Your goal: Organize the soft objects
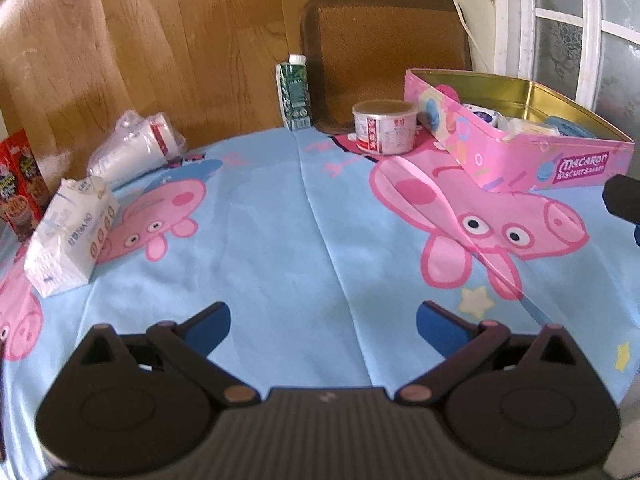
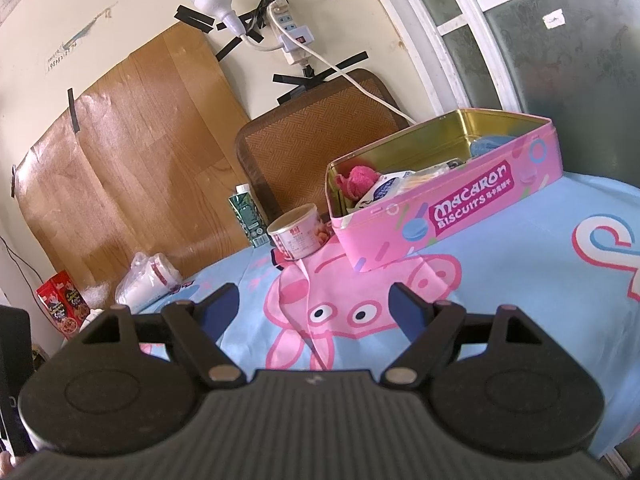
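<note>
our left gripper point(image 1: 323, 326) hangs over the blue pig-print cloth point(image 1: 280, 220) with its blue-padded fingers point(image 1: 210, 326) spread wide and nothing between them. our right gripper point(image 2: 316, 312) is likewise spread and empty, tilted above the same cloth point(image 2: 520, 280); from the left camera we see a dark tip of it point(image 1: 622, 200) at the right edge, just beside the tin. the pink tin point(image 1: 520, 160) stands open at the far right of the table, and the soft things are already inside it: a pink fluffy ball point(image 2: 358, 180) in the near-left corner, a white-and-blue packet point(image 2: 394, 188) next to it, and a blue soft piece point(image 2: 490, 146) at the far end. in the left view the ball point(image 1: 446, 90) only peeks above the tin's wall, with the packet point(image 1: 486, 114) and the blue piece point(image 1: 572, 128) further along. a small round can point(image 1: 385, 126) sits just beside the tin's left end, and a green carton point(image 1: 294, 94) stands upright behind it, near a brown woven mat point(image 1: 384, 56) leaning on the wall. at the left of the cloth lie a tissue pack point(image 1: 68, 236), a bagged stack of cups point(image 1: 136, 150) on its side, and a red snack box point(image 1: 22, 184) at the edge.
</note>
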A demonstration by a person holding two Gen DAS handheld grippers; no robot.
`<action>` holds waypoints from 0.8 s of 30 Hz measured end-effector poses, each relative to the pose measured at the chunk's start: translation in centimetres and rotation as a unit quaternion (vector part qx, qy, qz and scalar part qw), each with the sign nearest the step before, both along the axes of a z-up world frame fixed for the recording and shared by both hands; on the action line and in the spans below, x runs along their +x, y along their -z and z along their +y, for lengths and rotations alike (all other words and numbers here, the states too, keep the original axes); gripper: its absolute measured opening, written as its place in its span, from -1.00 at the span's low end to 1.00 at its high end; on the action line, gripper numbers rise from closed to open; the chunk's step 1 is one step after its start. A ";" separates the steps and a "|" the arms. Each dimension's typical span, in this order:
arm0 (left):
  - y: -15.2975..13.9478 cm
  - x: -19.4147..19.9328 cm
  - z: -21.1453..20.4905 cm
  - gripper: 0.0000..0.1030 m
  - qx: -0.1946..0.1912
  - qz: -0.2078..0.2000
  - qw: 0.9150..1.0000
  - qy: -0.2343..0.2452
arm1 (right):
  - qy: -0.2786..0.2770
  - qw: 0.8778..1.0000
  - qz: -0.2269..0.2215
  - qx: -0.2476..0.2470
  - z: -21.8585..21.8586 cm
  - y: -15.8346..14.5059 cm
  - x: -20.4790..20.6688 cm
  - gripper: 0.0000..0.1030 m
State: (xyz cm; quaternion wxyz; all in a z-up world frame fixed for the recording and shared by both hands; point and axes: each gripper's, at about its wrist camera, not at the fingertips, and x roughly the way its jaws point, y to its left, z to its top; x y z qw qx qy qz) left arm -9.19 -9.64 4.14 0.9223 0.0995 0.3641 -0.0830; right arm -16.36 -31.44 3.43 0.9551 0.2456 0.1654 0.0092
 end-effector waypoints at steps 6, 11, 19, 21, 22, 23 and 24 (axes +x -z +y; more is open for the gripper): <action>0.2 0.1 0.2 0.99 -0.004 0.010 1.000 -0.003 | 0.000 1.000 0.001 0.001 0.0 0.0 0.0 0.63; 0.2 0.0 0.0 0.99 0.000 0.007 1.000 0.000 | 0.000 1.000 0.001 0.001 0.0 0.0 0.0 0.63; 0.2 -0.1 -0.2 0.99 0.006 0.004 1.000 0.000 | 0.001 1.000 0.002 0.001 0.0 0.2 0.0 0.63; 0.3 -0.2 -0.2 0.99 0.008 0.003 1.000 0.001 | 0.000 1.000 0.002 0.001 0.0 0.1 0.0 0.63; 0.3 -0.1 -0.1 0.99 0.008 0.003 1.000 0.002 | 0.000 1.000 0.002 0.001 0.0 0.1 0.0 0.63; 0.3 -0.1 -0.1 0.99 0.008 0.003 1.000 0.002 | 0.000 1.000 0.002 0.000 -0.1 0.2 0.0 0.63; 0.3 -0.2 -0.1 0.99 0.007 0.003 1.000 0.002 | 0.000 1.000 0.002 0.001 0.0 0.2 0.0 0.63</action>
